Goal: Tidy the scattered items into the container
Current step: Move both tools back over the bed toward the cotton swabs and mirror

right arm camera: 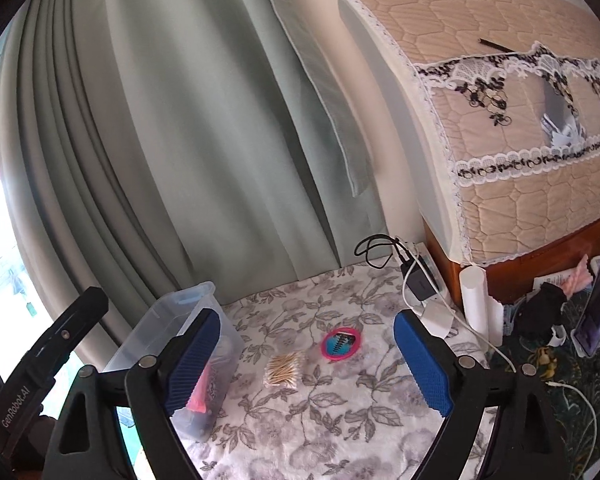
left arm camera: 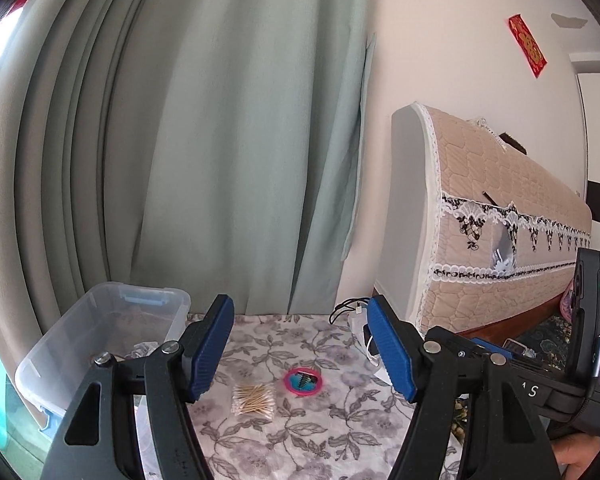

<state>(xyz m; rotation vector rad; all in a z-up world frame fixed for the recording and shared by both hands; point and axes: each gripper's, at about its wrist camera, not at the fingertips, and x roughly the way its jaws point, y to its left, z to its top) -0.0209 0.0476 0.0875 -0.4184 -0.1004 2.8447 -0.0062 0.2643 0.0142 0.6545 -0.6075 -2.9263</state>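
A clear plastic container (left arm camera: 100,332) (right arm camera: 168,320) stands at the left of a floral-covered table, with small items lying inside it. A packet of cotton swabs (left arm camera: 254,398) (right arm camera: 284,370) lies on the cloth. Just right of it sits a round pink case (left arm camera: 302,380) (right arm camera: 340,343) with a dark comb pictured on it. My left gripper (left arm camera: 300,356) hovers open above the table, short of both items, nothing between its blue pads. My right gripper (right arm camera: 308,364) is open wide and empty, with the swabs and the pink case seen between its fingers (right arm camera: 422,364) farther off.
A white power strip with a black charger and cables (right arm camera: 420,280) lies at the table's back right. A quilt-covered appliance (right arm camera: 500,100) stands behind it. Green curtains (left arm camera: 200,140) hang behind the table. A phone on a stand (right arm camera: 596,312) and clutter sit far right. The other gripper's body (left arm camera: 588,340) shows at right.
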